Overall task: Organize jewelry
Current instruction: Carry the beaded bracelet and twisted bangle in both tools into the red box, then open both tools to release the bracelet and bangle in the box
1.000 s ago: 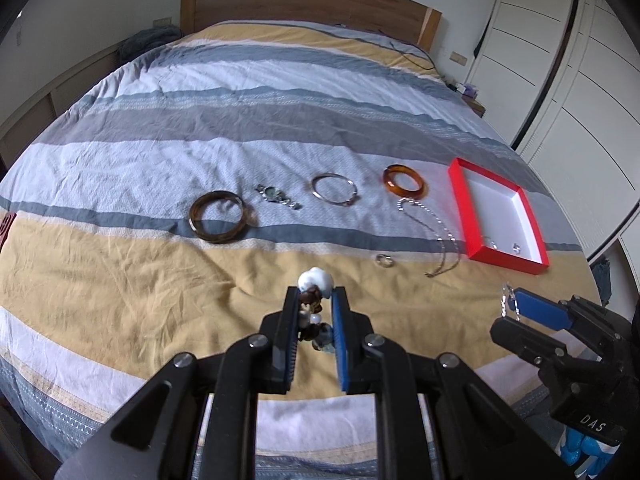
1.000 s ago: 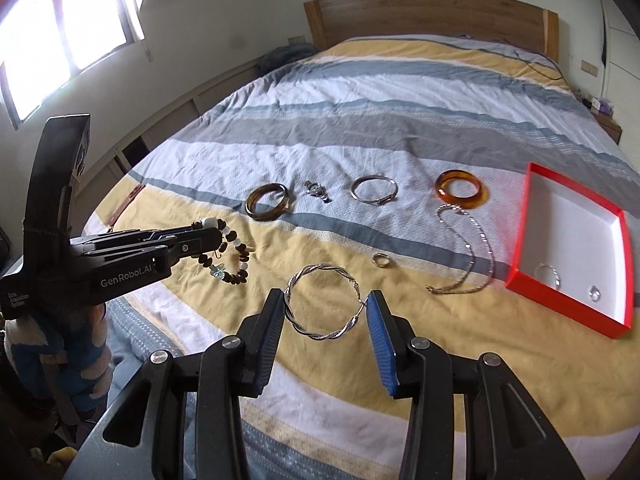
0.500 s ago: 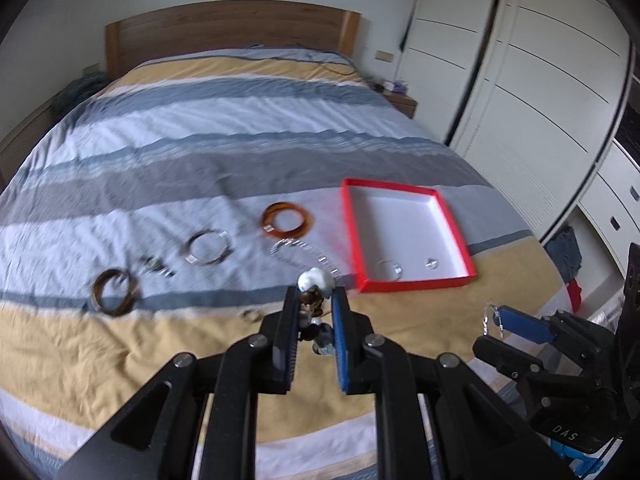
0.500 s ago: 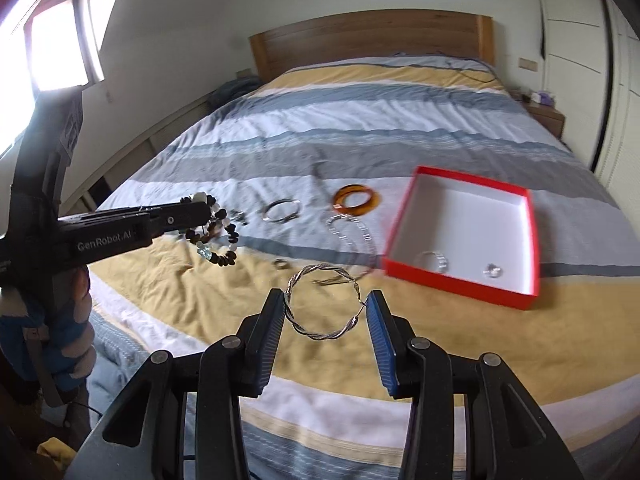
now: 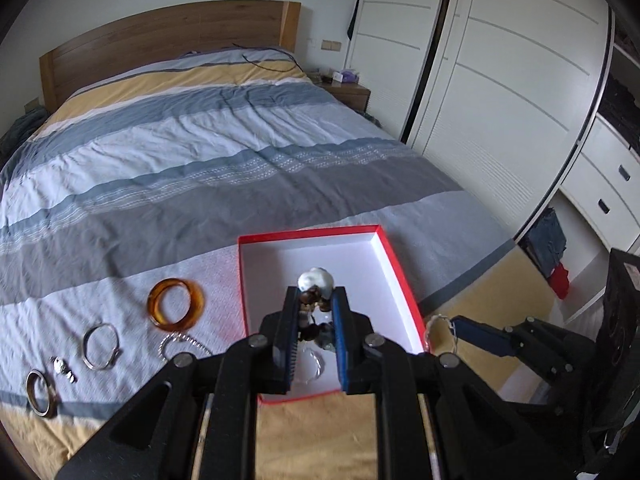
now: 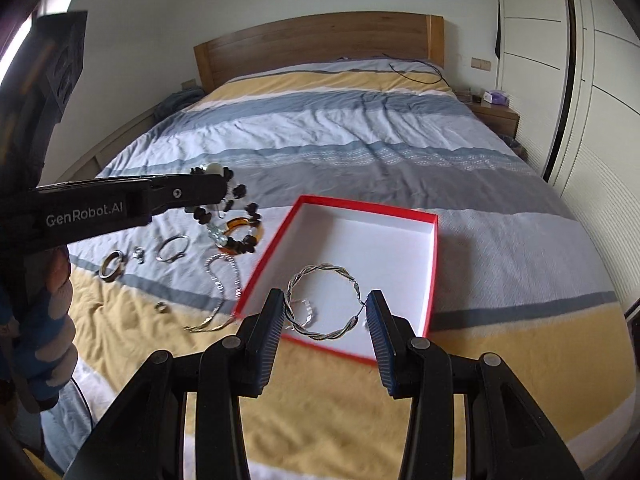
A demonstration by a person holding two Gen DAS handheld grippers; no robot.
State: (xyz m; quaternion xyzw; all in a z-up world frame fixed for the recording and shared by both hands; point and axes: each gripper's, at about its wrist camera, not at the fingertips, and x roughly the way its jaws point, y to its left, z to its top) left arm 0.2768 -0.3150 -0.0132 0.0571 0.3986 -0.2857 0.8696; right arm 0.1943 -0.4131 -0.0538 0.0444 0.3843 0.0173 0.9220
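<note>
My left gripper [image 5: 316, 300] is shut on a dark beaded bracelet [image 5: 315, 280] with a white bead and hangs above the red box [image 5: 308, 232], which has a white inside. In the right wrist view the left gripper [image 6: 216, 190] reaches in from the left, and the bead loop [image 6: 240, 190] dangles left of the box [image 6: 368, 206]. My right gripper [image 6: 325, 304] is shut on a twisted silver bangle [image 6: 320, 269] over the box's near edge. A small silver ring [image 6: 306, 312] lies inside the box.
Left of the box on the striped bedspread lie an amber bangle [image 5: 154, 308], a silver bangle [image 5: 86, 340], a chain [image 6: 224, 280], a small ring [image 6: 161, 307], a charm [image 5: 62, 368] and a brown bangle [image 5: 30, 392]. White wardrobe doors [image 5: 500, 100] stand at the right.
Both grippers have swung right along the bed, from the row of jewelry to the red box. Each still grips its bracelet.
</note>
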